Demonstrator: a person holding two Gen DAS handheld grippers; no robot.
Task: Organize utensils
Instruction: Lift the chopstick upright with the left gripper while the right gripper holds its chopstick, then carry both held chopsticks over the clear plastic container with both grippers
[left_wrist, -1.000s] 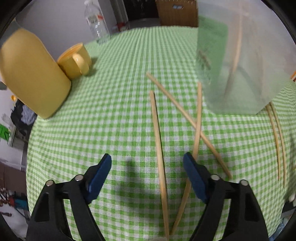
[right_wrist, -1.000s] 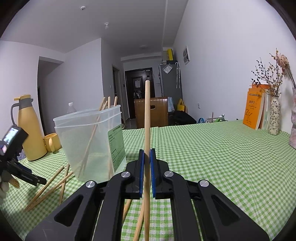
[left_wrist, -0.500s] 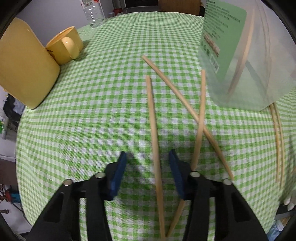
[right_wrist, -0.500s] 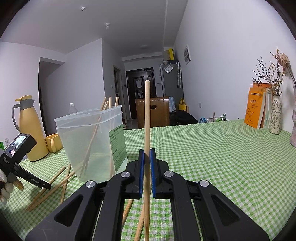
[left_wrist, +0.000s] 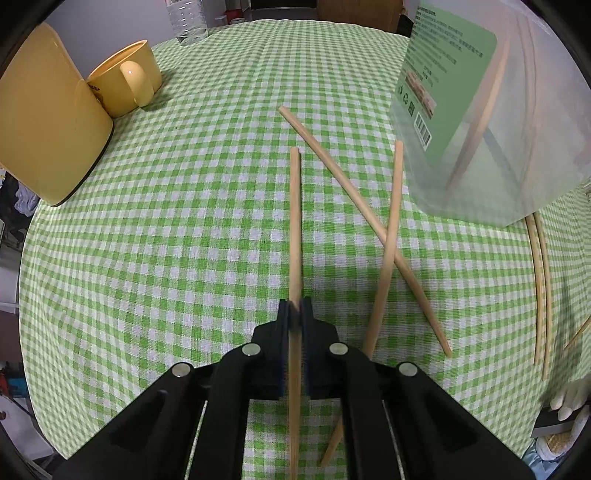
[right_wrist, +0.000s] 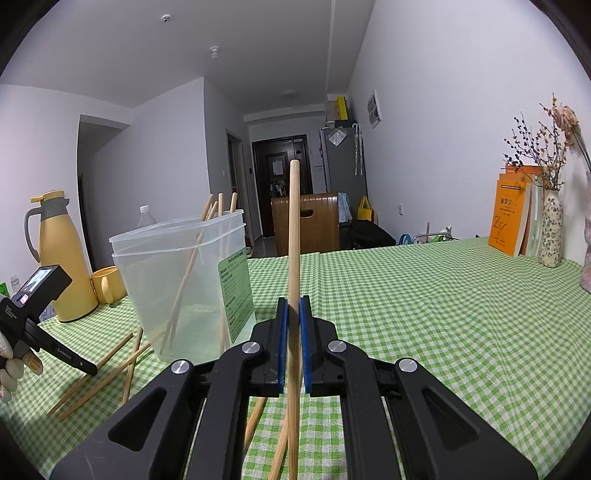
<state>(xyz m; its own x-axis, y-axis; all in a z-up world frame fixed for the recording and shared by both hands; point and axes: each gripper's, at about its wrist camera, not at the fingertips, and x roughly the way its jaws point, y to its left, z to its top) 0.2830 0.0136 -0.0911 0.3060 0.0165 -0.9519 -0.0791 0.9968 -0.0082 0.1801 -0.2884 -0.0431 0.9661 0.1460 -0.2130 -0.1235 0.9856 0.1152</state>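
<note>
the left gripper (left_wrist: 294, 308) is pointed down at a green checked tablecloth (left_wrist: 184, 240) and is clamped on one chopstick (left_wrist: 295, 221) lying there. two crossed chopsticks (left_wrist: 388, 236) lie just beside it, near a clear plastic container (right_wrist: 181, 288) in which several chopsticks are stood. the right gripper (right_wrist: 294, 306) is closed on an upright chopstick (right_wrist: 294, 229), held above the table.
</note>
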